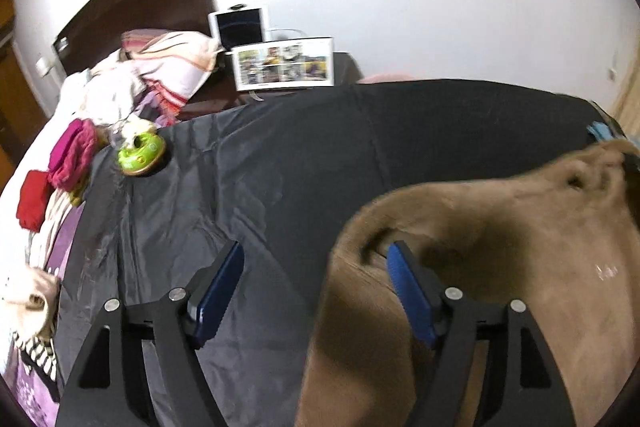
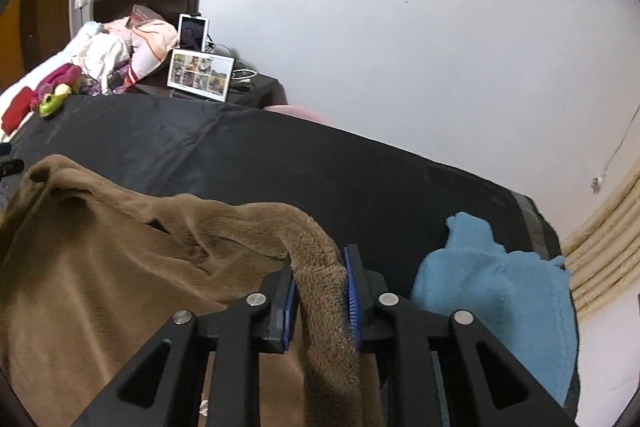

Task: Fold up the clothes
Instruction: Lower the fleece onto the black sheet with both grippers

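While both grippers tilt steeply down over it, the black sheet point(image 1: 304, 155) covers the bed and serves as the landmark; a brown fleece garment point(image 2: 100, 267) lies spread on the near part of the sheet, between the two tools, with one fold rising off the sheet at its right edge; a blue cloth point(image 2: 500, 291) sits crumpled on the sheet's near right corner, just beside the brown fleece; a heap of pink and white bedding point(image 1: 160, 67) is piled beyond the sheet's far left edge, near a photo frame point(image 1: 286, 63); a green toy point(image 1: 141, 155) rests on the sheet's far left corner. The right gripper point(image 2: 322, 291) has its jaws drawn narrow, pads pressing the raised fleece fold from both sides; the left gripper point(image 1: 316, 291) stands wide apart, gripping nothing, its right finger point(image 1: 412, 291) over the fleece edge and the other finger over bare sheet.
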The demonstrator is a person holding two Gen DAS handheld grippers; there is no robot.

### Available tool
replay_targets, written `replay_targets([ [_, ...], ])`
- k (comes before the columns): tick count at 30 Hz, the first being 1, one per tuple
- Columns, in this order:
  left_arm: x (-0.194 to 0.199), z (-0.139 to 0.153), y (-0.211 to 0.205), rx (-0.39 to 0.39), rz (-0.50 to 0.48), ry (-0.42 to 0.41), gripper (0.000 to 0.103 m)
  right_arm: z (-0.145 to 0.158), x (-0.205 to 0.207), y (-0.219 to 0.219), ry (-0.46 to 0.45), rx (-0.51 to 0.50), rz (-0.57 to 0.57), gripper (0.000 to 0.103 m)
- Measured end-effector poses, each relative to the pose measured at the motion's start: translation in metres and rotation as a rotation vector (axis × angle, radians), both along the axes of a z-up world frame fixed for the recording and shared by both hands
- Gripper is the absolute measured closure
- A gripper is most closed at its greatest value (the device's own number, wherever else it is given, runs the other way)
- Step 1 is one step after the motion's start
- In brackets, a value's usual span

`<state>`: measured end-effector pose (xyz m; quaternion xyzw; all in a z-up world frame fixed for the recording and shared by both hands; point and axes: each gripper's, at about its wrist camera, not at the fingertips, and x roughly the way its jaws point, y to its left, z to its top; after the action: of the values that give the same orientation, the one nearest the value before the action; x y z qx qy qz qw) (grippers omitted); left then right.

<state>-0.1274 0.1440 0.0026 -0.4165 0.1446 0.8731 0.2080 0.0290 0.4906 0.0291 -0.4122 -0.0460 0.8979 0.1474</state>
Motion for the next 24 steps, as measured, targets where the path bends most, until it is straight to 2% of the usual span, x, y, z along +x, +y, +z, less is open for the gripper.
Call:
replay_targets([
  [4, 0.017, -0.008, 0.020, -0.026, -0.093, -0.019, 0.025, 0.004, -0.001, 0.002, 0.015, 0.025, -0.042, 0.071],
  [5, 0.018, -0.011, 0.026, -0.036, -0.106, -0.024, 0.025, 0.005, 0.000, 0.006, 0.020, 0.039, -0.073, 0.063],
  [6, 0.018, -0.015, 0.031, -0.046, -0.118, -0.029, 0.025, 0.006, 0.000, 0.010, 0.024, 0.052, -0.104, 0.044],
  [7, 0.019, -0.019, 0.036, -0.055, -0.131, -0.034, 0.025, 0.007, 0.001, 0.013, 0.028, 0.066, -0.135, 0.039],
  [8, 0.019, -0.023, 0.041, -0.065, -0.141, -0.039, 0.025, 0.009, 0.003, 0.015, 0.037, 0.060, -0.143, 0.038],
  [12, 0.012, -0.035, 0.057, -0.082, -0.149, -0.063, 0.025, 0.013, 0.006, 0.002, 0.049, -0.054, -0.003, 0.038],
  [14, 0.006, -0.040, 0.065, -0.067, -0.147, -0.081, 0.025, 0.009, -0.001, -0.010, 0.020, -0.101, 0.067, 0.038],
  [17, -0.005, -0.044, 0.073, -0.025, -0.139, -0.127, 0.025, -0.009, -0.025, -0.017, -0.062, -0.241, 0.134, 0.038],
  [20, -0.014, -0.049, 0.083, 0.017, -0.134, -0.169, 0.025, -0.033, -0.052, -0.018, -0.143, -0.340, 0.162, 0.038],
  [22, -0.021, -0.051, 0.088, 0.046, -0.130, -0.193, 0.025, -0.045, -0.067, -0.017, -0.185, -0.392, 0.168, 0.038],
  [24, -0.029, -0.050, 0.091, 0.075, -0.114, -0.216, 0.025, -0.054, -0.080, -0.017, -0.202, -0.378, 0.160, 0.038],
])
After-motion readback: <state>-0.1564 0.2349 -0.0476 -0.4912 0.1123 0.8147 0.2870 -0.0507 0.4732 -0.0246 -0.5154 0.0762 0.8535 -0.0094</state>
